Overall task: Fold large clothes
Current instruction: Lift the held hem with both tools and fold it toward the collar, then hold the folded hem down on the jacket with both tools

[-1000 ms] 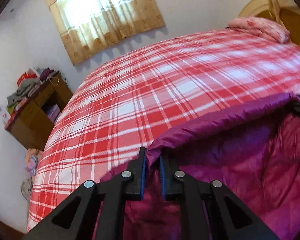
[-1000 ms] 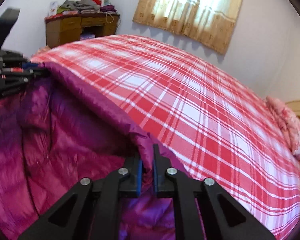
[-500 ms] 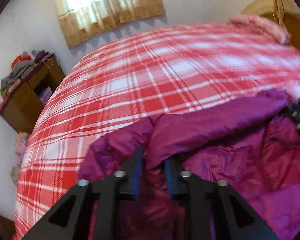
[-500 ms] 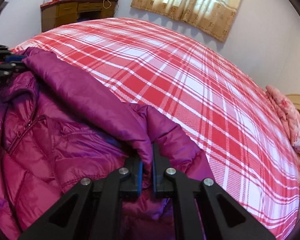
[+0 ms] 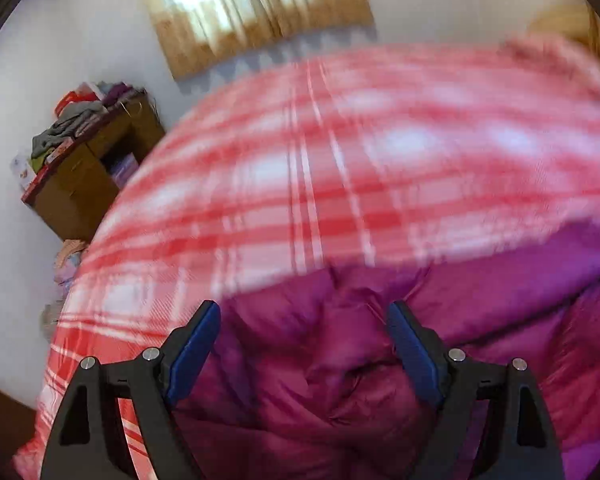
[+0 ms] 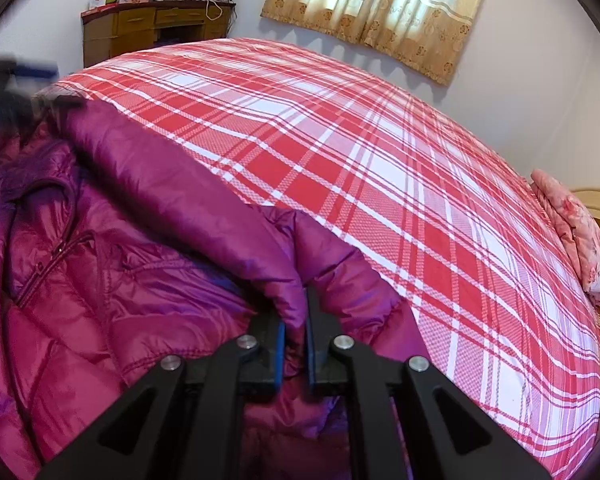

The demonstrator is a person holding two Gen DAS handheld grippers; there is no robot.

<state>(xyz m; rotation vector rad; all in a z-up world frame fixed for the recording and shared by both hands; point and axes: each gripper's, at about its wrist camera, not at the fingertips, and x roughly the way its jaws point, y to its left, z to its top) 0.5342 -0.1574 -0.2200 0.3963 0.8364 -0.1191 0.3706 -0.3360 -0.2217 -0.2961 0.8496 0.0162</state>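
A magenta quilted puffer jacket lies on the bed's red and white plaid cover, its folded edge running across both views. In the left wrist view my left gripper has its jaws opening wide; the jacket lies loose below and between them, and the blue pads do not press on it. My right gripper is shut on the jacket's folded edge near the front. The left gripper shows as a dark blur at the left edge of the right wrist view.
A wooden desk piled with clothes stands by the far wall, also visible in the left wrist view as the desk. A curtained window is behind the bed. A pink pillow lies at the headboard end.
My left gripper has let go of the jacket edge and its jaws have spread wide. The held-up jacket edge has come down onto the bed. My right gripper keeps its grip.
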